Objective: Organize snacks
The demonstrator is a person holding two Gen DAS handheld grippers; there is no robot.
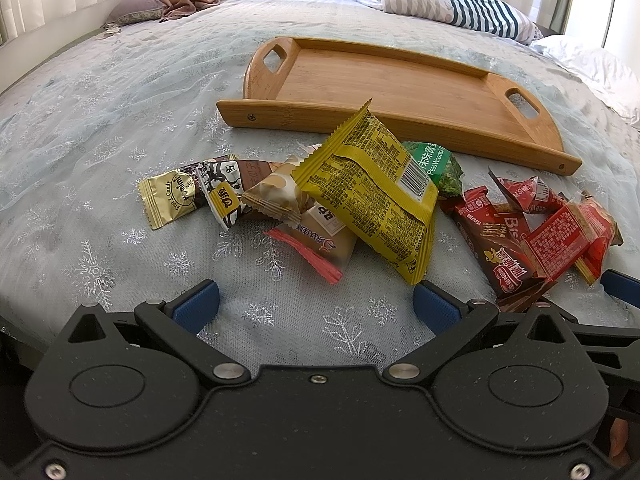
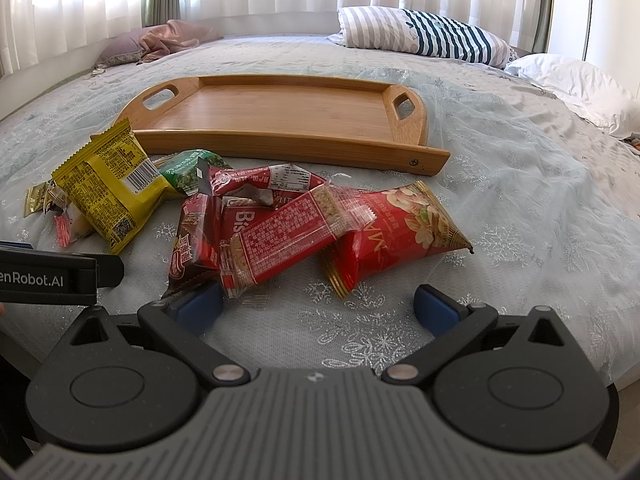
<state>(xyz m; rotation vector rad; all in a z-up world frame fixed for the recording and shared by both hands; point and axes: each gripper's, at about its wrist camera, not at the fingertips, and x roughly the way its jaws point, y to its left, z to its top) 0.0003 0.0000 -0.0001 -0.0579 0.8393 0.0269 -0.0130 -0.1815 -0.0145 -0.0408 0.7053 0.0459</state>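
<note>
Two grippers hover low over the bed, and we hold both with the jaws released, nothing between them. Our left gripper points at the left part of a snack pile; our right gripper points at the right part.

Before the left gripper we see a big yellow bag that leans on smaller packets: a gold candy, a beige packet and a pink-edged packet. Behind the yellow bag a green pea bag shows partly.

Before the right gripper lie the red snacks, one over another: a biscuit bar, a clear red wrapper across it, a slim red packet behind, and a red nut bag at the right. The left blue fingertip of the right gripper is just beside the biscuit bar's near end; we cannot tell if it touches.

Beyond the pile stands a wooden tray with two handle holes, and no snack is in it. A striped pillow lies far behind.
</note>
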